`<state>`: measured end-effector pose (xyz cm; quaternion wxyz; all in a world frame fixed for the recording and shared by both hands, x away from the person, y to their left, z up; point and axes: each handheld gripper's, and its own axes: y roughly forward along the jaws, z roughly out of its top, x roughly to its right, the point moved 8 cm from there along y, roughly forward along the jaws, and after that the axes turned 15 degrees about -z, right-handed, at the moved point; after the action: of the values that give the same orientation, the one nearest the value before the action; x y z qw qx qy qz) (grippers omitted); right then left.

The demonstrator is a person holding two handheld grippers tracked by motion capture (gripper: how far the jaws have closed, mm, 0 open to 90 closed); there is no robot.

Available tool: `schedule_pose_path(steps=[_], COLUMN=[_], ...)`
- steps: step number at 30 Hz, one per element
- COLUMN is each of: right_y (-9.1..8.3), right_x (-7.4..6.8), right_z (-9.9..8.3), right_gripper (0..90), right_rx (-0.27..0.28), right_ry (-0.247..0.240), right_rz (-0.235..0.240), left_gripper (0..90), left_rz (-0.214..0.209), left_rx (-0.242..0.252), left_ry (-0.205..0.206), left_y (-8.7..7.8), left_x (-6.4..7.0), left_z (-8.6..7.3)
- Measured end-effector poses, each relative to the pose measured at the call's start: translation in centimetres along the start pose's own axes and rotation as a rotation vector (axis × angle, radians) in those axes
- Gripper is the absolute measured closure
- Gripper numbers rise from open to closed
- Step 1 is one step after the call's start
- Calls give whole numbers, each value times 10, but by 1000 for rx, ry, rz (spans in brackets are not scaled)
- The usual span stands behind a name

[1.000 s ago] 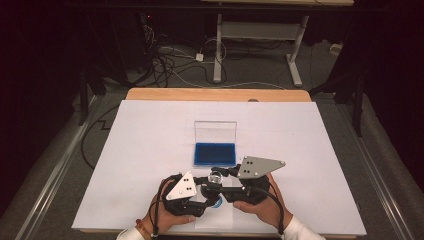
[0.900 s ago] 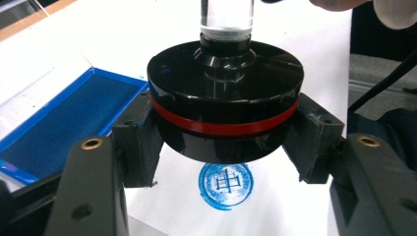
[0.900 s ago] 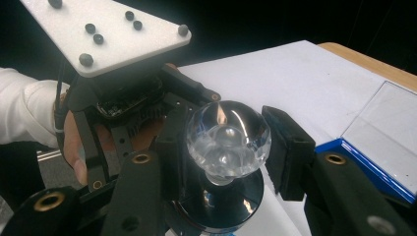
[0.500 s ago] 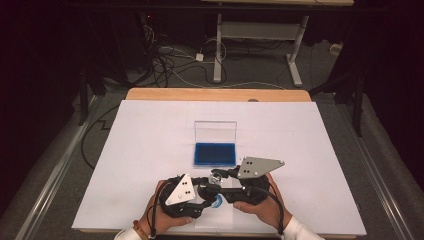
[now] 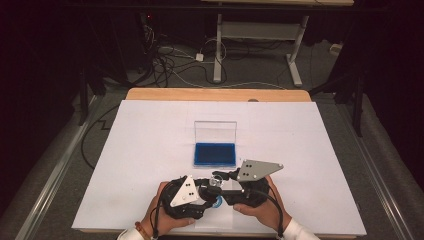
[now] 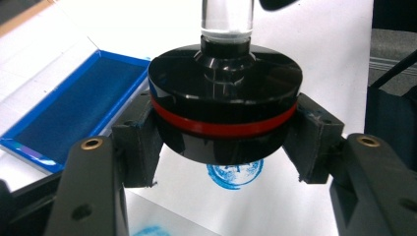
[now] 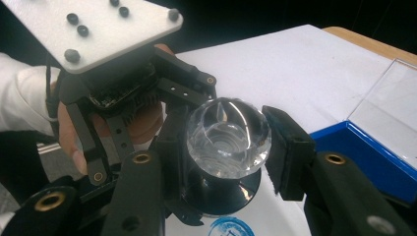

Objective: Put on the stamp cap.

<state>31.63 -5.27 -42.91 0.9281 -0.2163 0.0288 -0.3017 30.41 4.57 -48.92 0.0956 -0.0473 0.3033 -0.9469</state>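
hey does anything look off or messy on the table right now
Mostly tidy. One oddity: the blue round print under the lifted stamp looks patchy and smeared, and a second blue smudge sits nearer on the paper. The left claw grips the stamp's black base; the ink pad lies open.

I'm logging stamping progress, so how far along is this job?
Done: one round blue print is on the paper, with another partly visible nearer. In hand: the left claw grips the stamp by its black base, lifted above the print; the right claw brackets its clear knob. Left: probably re-inking at the open ink pad.
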Motion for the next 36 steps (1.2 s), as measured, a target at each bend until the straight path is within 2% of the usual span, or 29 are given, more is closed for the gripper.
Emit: schedule_pose_path(steps=[3, 7, 12, 17, 18, 23, 27, 29, 30, 36], right_y=[1, 2, 2, 4, 5, 5, 6, 5, 5, 3], right_x=[-1, -1, 1, 0, 0, 0, 1, 1, 0, 0], right_z=[-1, -1, 0, -2, -2, -3, -5, -4, -3, -1], right_gripper=[569, 570, 570, 570, 570, 570, 570, 569, 569, 569], right_rx=[-5, -5, 1, -5, -6, -7, -14, -13, -12, -3], right_ry=[-13, -14, 19, 20, 27, 29, 34, 38, 35, 31], right_rz=[-7, 0, 25, 30, 34, 35, 33, 31, 31, 21], left_gripper=[365, 365, 365, 365, 364, 364, 363, 362, 362, 357], left_rz=[-18, -24, -4, 19, 24, 35, 22, -3, 5, 2], left_rx=[4, 15, 13, -12, -26, -41, -42, -31, -33, -9], left_ry=[-18, -18, 8, 24, 43, 46, 39, 30, 38, 33], left_y=[1, -2, -7, -7, -8, -7, -6, -5, -5, -3], left_x=[-1, -2, -1, -2, -1, -2, -2, -2, -2, -2], left_z=[0, -1, -2, -4, -4, -3, -4, -3, -3, -2])
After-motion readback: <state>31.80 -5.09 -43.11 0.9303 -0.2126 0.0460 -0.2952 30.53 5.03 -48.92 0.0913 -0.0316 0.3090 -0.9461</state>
